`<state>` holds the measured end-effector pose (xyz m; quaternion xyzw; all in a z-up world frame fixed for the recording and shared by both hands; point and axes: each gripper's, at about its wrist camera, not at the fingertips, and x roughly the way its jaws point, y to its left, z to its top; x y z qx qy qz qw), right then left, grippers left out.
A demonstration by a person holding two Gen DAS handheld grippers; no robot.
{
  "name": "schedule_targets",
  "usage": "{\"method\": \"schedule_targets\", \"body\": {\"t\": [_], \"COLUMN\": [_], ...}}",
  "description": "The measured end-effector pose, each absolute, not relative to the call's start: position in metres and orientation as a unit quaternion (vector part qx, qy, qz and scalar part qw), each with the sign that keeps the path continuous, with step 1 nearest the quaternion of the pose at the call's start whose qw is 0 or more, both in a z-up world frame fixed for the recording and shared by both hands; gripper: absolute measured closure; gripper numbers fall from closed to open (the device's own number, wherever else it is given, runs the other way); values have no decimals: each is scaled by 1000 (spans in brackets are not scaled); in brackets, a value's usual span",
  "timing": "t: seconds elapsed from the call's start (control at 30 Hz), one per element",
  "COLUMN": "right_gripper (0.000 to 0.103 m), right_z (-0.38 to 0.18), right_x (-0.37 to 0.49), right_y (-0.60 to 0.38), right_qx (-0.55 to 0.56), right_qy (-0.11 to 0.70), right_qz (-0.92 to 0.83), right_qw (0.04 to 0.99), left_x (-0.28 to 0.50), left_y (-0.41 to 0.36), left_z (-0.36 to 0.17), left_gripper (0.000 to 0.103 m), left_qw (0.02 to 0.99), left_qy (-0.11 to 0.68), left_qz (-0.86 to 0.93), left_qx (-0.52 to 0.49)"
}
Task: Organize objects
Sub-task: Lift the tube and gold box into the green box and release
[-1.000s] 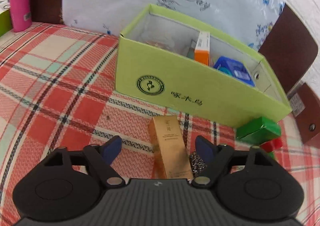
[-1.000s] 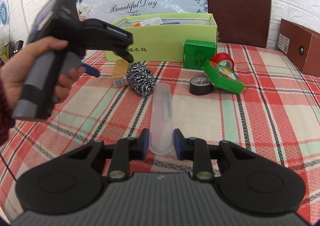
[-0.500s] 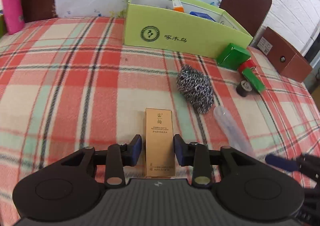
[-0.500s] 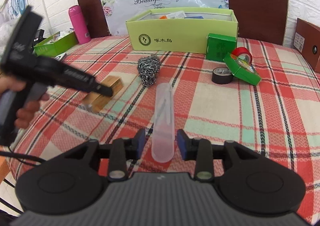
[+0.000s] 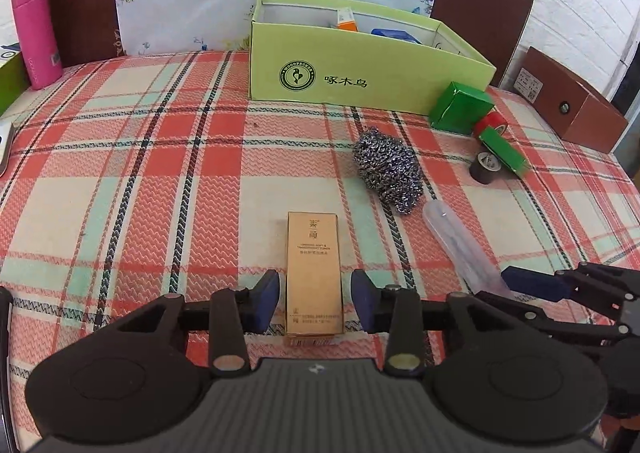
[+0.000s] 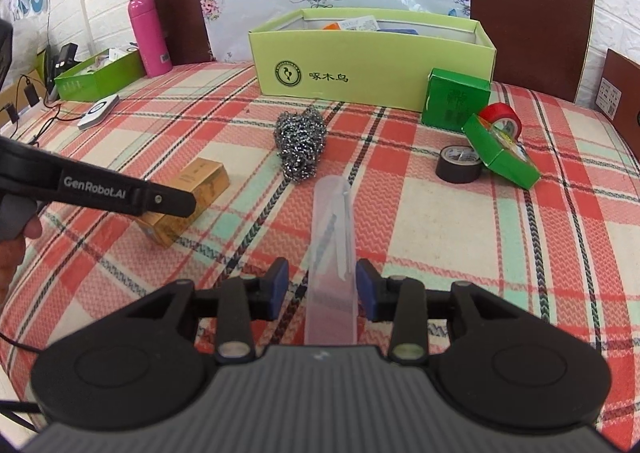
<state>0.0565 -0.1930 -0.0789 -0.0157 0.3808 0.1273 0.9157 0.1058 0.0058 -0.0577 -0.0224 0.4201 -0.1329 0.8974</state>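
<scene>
A gold carton (image 5: 314,273) lies flat on the plaid cloth. My left gripper (image 5: 314,301) straddles its near end and its jaws are closing, a thin gap still showing at each pad. The right wrist view shows the same carton (image 6: 192,193) behind the left gripper's finger (image 6: 160,201). A clear plastic tube (image 6: 332,237) lies on the cloth between the pads of my right gripper (image 6: 322,287), which stands open, the pads not pressing it. The tube (image 5: 460,241) also shows in the left wrist view. A light green open box (image 5: 360,73) stands at the back.
A steel scourer (image 5: 388,169) lies mid-table. At the right are a green carton (image 6: 456,97), red tape (image 6: 502,119), black tape (image 6: 458,163) and a flat green box (image 6: 500,155). A pink bottle (image 5: 36,33) stands far left, a brown box (image 5: 572,105) far right.
My left gripper drew back from the light green box, and the gold carton now lies apart from the scourer with the jaws much narrower around it. My right jaws let go of the tube.
</scene>
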Motion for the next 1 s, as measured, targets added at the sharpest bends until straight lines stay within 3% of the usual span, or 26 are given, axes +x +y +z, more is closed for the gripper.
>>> {"method": "schedule_targets", "body": {"t": [0.37, 0.4, 0.47, 0.6, 1.0], "right_gripper": [68, 74, 76, 77, 77], "right_z": [-86, -87, -87, -84, -6], "right_x": [66, 66, 66, 64, 72], "right_y": [-194, -195, -197, -201, -232], "right_qx": [-4, -3, 5, 20, 74], "right_qy": [386, 384, 383, 384, 299], "right_qz": [123, 122, 119, 123, 146], "right_qw": [914, 915, 916, 915, 940], "left_x": [111, 112, 112, 111, 125], "left_y": [4, 4, 5, 9, -7], "left_z": [-65, -65, -65, -62, 17], "left_gripper": [57, 58, 69, 69, 69], "left_qw": [893, 893, 893, 889, 912], "left_qy": [429, 430, 429, 432, 353], "left_qz": [-130, -132, -133, -144, -204], "left_qx": [-29, -29, -32, -47, -50]}}
